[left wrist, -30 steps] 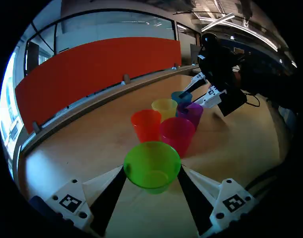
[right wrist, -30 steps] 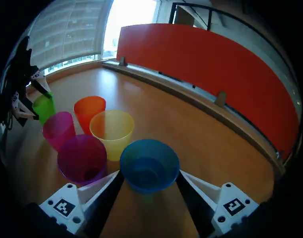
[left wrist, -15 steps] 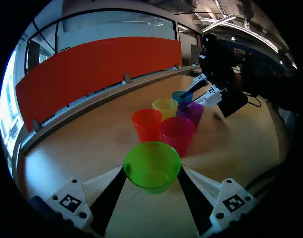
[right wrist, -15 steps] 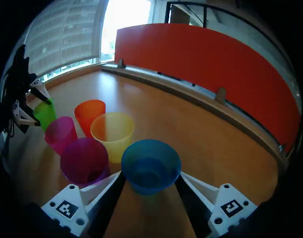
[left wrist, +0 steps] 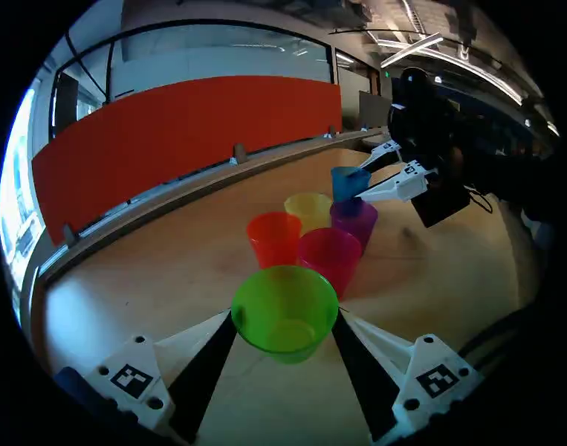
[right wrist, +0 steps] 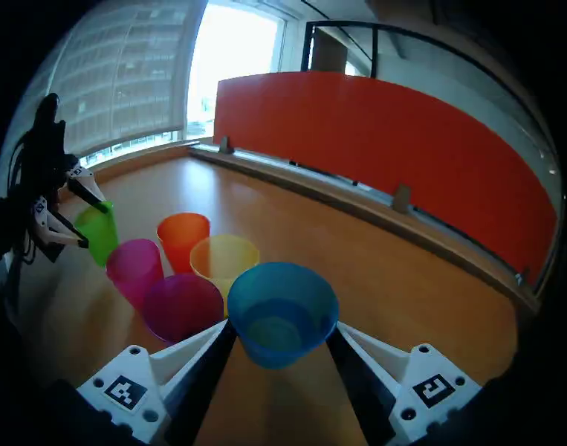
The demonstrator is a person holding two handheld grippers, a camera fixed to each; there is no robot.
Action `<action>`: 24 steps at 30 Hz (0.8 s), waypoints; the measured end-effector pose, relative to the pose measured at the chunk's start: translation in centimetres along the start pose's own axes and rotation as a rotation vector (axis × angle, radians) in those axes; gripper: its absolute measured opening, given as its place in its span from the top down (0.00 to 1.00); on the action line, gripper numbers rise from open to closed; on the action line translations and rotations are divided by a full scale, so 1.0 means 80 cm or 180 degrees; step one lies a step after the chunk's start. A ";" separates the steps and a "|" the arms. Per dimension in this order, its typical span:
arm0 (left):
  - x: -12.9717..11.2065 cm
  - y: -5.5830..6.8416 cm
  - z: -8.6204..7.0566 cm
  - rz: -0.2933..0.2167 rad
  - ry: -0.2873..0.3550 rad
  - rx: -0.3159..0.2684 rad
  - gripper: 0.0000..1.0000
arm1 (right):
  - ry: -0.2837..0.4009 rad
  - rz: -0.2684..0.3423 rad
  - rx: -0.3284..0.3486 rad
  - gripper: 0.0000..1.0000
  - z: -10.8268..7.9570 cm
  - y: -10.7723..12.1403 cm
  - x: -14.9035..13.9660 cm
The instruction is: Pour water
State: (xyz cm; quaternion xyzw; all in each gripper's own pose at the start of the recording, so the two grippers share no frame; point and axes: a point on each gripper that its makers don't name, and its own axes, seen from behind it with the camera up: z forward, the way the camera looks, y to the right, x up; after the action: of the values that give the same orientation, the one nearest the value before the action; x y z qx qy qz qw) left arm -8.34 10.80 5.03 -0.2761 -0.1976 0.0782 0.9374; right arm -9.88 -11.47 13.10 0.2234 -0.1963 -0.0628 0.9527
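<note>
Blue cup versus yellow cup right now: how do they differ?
The blue cup is clamped between the fingers of the right gripper; the yellow cup is free. The blue cup hangs clear of the table, near the purple cup; the yellow cup stands on the table among the others. Colour differs too. Both are translucent, tapered tumblers, roughly upright.

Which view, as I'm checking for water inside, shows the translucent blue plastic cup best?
The right gripper view: the translucent blue plastic cup sits close in the right claw, open mouth toward the camera. The left gripper view shows it small, far off, from the side.
</note>
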 end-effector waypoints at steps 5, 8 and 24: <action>0.006 0.008 -0.006 0.0001 0.0047 -0.0033 0.13 | 0.0169 0.0017 -0.0045 0.12 -0.019 -0.007 0.017; 0.010 0.012 -0.010 0.0005 0.0083 -0.0046 0.13 | 0.0284 0.0045 -0.0065 0.12 -0.030 -0.013 0.026; 0.033 0.043 -0.034 -0.0050 0.0382 -0.0111 0.13 | 0.0631 0.0101 -0.0014 0.12 -0.082 -0.071 0.045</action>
State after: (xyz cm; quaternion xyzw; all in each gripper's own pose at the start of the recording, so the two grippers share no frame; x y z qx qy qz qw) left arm -4.92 13.01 1.94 -0.2951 -0.1445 0.0507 0.9431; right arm -4.16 -14.66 6.41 0.2233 -0.1044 -0.0258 0.9688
